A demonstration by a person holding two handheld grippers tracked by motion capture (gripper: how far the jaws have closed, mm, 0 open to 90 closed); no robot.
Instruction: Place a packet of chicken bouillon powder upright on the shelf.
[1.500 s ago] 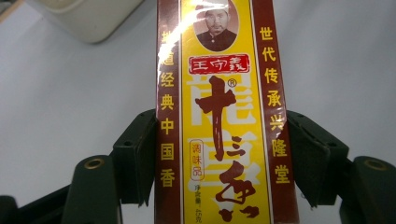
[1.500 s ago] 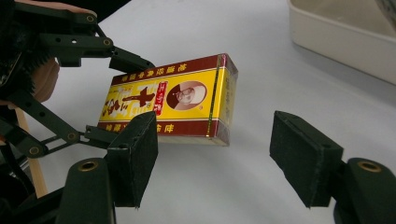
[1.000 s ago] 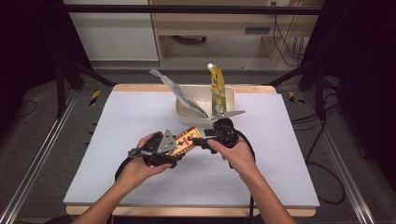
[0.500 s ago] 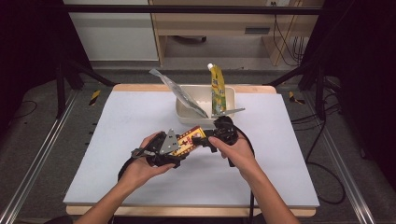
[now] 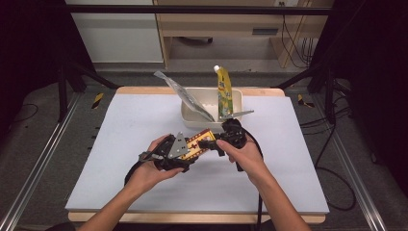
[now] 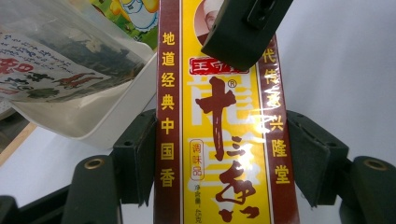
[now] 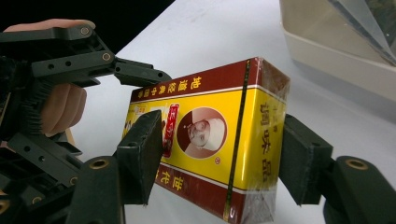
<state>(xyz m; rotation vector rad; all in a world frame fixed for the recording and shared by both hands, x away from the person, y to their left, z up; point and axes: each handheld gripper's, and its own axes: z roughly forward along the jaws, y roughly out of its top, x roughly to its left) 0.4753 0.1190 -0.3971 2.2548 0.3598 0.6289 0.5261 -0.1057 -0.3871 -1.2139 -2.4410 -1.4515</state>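
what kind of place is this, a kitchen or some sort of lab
Most likely a lab or recording workspace, not a kitchen. A bare white table stands inside a dark metal frame, loose cables trail over the floor, and the groceries are few: a box and pouches in a white bin.

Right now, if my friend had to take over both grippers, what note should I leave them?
Left gripper: shut on the yellow and red box, pads on both long sides, holding it above the table.
Right gripper: its jaws have just been closing around the box's other end; the left pad touches, and the right one looks almost touching, not clearly pressing.
White bin sits at the table's far edge, with a clear packet and a yellow pouch standing in it.
Done: box lifted and shared between both grippers.
Left: probably finish the right grip, then put the box in the bin.
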